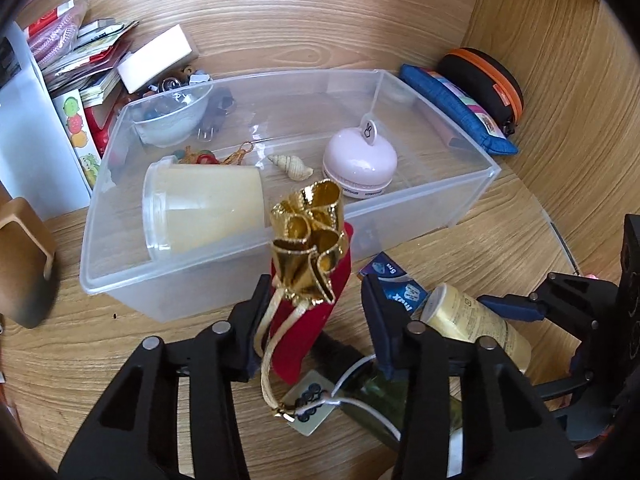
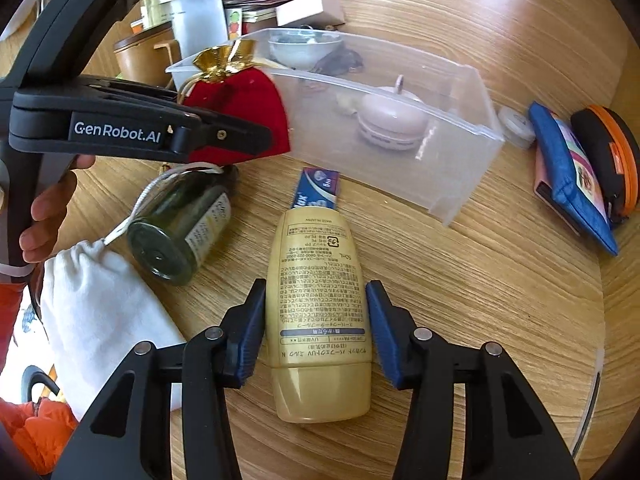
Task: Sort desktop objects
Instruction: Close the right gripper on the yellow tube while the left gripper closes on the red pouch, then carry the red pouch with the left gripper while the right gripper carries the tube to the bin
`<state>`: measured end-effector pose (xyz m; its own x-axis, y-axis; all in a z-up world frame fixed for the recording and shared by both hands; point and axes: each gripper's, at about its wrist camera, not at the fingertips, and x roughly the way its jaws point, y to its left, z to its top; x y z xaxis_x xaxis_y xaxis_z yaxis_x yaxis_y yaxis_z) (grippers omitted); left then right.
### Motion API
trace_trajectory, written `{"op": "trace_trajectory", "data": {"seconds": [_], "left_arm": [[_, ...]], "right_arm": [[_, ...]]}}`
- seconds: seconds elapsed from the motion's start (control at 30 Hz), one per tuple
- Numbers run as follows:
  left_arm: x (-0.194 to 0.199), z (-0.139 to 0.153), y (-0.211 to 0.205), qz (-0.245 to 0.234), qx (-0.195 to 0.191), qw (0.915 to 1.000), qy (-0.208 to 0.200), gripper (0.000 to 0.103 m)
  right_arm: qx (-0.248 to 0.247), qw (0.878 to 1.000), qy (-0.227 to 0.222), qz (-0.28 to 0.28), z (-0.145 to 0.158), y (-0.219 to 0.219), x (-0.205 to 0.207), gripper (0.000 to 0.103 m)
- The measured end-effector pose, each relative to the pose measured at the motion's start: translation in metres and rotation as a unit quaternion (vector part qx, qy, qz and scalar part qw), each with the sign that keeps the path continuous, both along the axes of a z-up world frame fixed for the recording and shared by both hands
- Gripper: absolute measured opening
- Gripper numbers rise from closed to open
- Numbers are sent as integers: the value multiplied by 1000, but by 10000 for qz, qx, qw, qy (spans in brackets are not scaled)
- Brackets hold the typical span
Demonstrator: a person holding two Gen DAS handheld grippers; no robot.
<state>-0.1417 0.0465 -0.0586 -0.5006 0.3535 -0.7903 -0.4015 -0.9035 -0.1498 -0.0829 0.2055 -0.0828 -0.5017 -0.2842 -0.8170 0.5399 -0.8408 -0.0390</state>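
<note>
A red velvet pouch (image 1: 310,312) with a gold ruffled top stands between the fingers of my left gripper (image 1: 316,300), just in front of the clear plastic bin (image 1: 120,240). The jaws are wide apart and only the left finger looks close to the pouch. In the right wrist view the pouch (image 2: 240,108) sits beside the left gripper's fingers. My right gripper (image 2: 316,308) is open around a yellow sunscreen bottle (image 2: 316,312) lying on the desk. The bin holds a cream cup (image 1: 204,208), a pink round gadget (image 1: 360,164), a shell (image 1: 290,166) and a small bowl (image 1: 172,116).
A green glass bottle (image 2: 180,232) with a tag, a white cloth bag (image 2: 100,308) and a blue packet (image 2: 318,194) lie near the grippers. A blue pouch (image 2: 568,176) and black-orange case (image 2: 608,152) sit right. Papers and a white box (image 1: 156,58) pile up at back left.
</note>
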Motion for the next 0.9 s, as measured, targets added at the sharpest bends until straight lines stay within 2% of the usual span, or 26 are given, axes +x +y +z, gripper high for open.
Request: {"op": "trace_trajectory", "data": {"seconds": [0.1, 0.13, 0.27, 0.43, 0.9], "left_arm": [[-1, 1, 2, 8, 32, 10000, 3, 29], [-1, 2, 2, 13, 40, 10000, 18, 21], [0, 5, 3, 7, 20, 9999, 130, 16], [4, 15, 4, -6, -47, 9994, 350, 15], [18, 44, -8, 31, 39, 9975, 699, 14]], "right_arm": [[-47, 10000, -23, -73, 0, 5, 0, 45], [-46, 10000, -22, -84, 1, 6, 1, 45], [-65, 9999, -40, -149, 1, 10, -1, 45], [-167, 9995, -69, -251, 4, 16, -1, 45], [-303, 9984, 288, -375, 35, 26, 2, 45]]}}
